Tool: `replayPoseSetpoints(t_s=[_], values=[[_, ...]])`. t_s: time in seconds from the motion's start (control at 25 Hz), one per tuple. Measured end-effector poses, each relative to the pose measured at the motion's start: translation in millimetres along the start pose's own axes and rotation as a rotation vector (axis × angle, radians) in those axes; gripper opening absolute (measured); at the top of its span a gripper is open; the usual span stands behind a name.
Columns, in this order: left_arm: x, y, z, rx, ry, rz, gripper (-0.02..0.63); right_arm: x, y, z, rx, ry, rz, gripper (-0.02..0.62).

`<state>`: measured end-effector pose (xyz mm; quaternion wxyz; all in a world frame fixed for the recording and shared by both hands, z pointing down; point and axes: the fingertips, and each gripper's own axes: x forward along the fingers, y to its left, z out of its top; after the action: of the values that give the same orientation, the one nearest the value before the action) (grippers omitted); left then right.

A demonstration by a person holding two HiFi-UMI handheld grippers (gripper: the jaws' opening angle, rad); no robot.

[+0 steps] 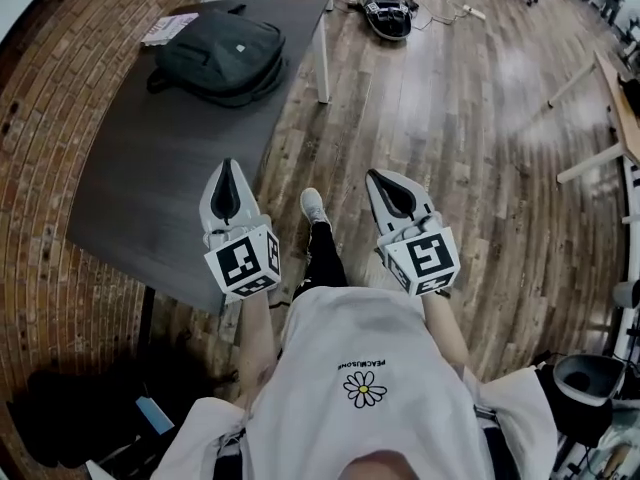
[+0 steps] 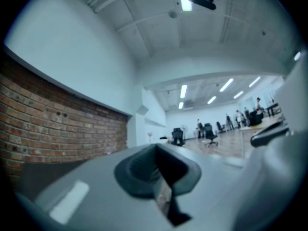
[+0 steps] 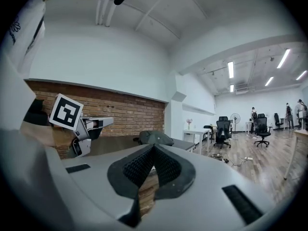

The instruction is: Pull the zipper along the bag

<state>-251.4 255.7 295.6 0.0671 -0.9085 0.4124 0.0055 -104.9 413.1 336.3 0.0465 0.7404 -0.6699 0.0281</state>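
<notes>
Both tools pressed together, nothing between the pads. Left tool [image 1: 228,168] hangs over the near end of the dark worktop [image 1: 150,178], pointing roughly level. Right tool [image 1: 376,178] is beside it, off the worktop's right edge, over the wood floor [image 1: 470,138]. The two are near each other, not touching.

Bag [image 1: 220,56]: dark backpack lying flat at the far end of the worktop, well apart from both tools. Some papers [image 1: 170,28] sit at its far-left corner, partly under it.

Right tool's view shows the bag [image 3: 154,138] straight ahead past its shut tips, with the left tool [image 3: 94,124] off to its left. Left tool's view is blurred: brick wall and open office only, no bag.
</notes>
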Motion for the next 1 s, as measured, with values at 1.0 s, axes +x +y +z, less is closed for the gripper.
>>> replayPoseSetpoints(t_s=[1.0], values=[[332,94,-24,-0.083,-0.018,0.012,0.006,364,-120,40,0.051,0.058,0.093,0.0]])
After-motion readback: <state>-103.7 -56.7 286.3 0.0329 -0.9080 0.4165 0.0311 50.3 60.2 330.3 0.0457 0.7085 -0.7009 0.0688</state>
